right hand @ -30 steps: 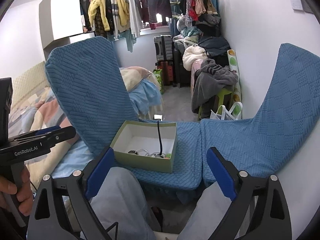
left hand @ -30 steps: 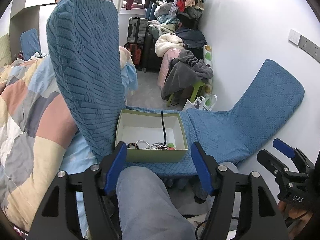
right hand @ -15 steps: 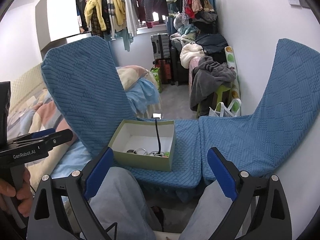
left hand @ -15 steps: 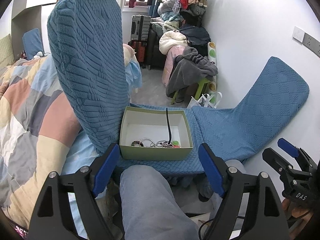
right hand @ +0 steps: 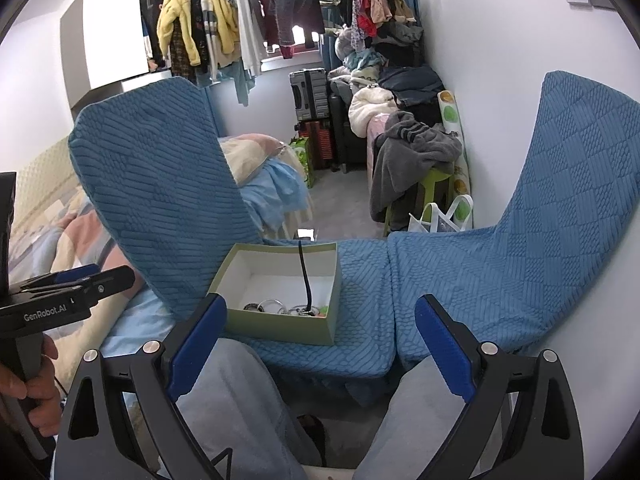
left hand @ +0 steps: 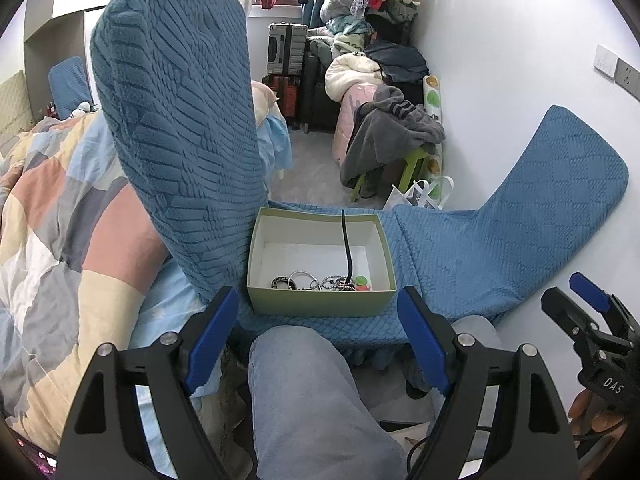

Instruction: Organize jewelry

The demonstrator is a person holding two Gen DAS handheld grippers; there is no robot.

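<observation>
A pale green open box (left hand: 320, 305) with a white inside stands on a flat blue quilted cushion (left hand: 440, 248). Rings, chains and a bracelet (left hand: 316, 282) lie in a heap along its near wall, beside a small green and orange piece (left hand: 361, 281). A black cord (left hand: 347, 240) rises out of the heap. My left gripper (left hand: 316, 297) hovers just short of the box, open and empty. My right gripper (right hand: 320, 301) is open and empty too, slightly right of the box (right hand: 280, 325) and nearer to me. Each gripper shows at the edge of the other's view.
A tall blue cushion (left hand: 180, 120) stands upright against the box's left side, and another (left hand: 560, 184) leans on the white wall at right. The person's knees in grey trousers (left hand: 312, 392) lie under both grippers. A patchwork quilt (left hand: 48, 240) covers the bed at left.
The left gripper's jaws have spread wider. Both views have shifted only slightly; the box and jewelry lie as before.
</observation>
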